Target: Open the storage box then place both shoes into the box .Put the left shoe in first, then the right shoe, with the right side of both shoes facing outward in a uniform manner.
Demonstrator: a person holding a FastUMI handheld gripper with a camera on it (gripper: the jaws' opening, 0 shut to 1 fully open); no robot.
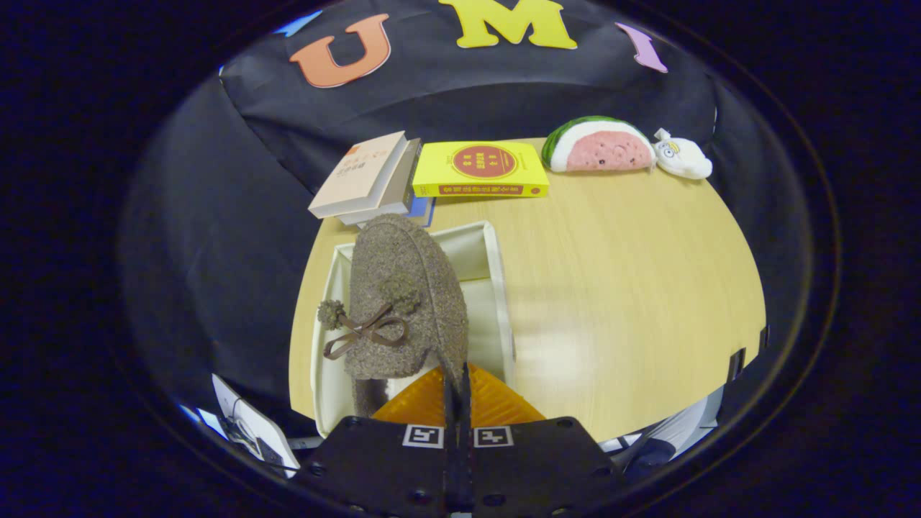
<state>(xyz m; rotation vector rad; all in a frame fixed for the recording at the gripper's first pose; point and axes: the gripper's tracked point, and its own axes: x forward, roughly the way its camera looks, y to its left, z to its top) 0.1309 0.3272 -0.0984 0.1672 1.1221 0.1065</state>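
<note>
A brown fuzzy shoe with a brown bow and pompoms hangs toe-forward over the open cream storage box. My gripper is shut on the shoe, its two fingers pinching the thin edge of the shoe's opening at the heel end. The shoe's bow side faces left. The box lies on the wooden table just ahead of the fingers, and the shoe covers most of its left half. Part of the box's inside shows to the right of the shoe, pale and bare there.
Beyond the box lie a stack of books and a yellow book. A watermelon-slice plush and a small white plush sit at the table's far right. Papers lie below the table's left edge.
</note>
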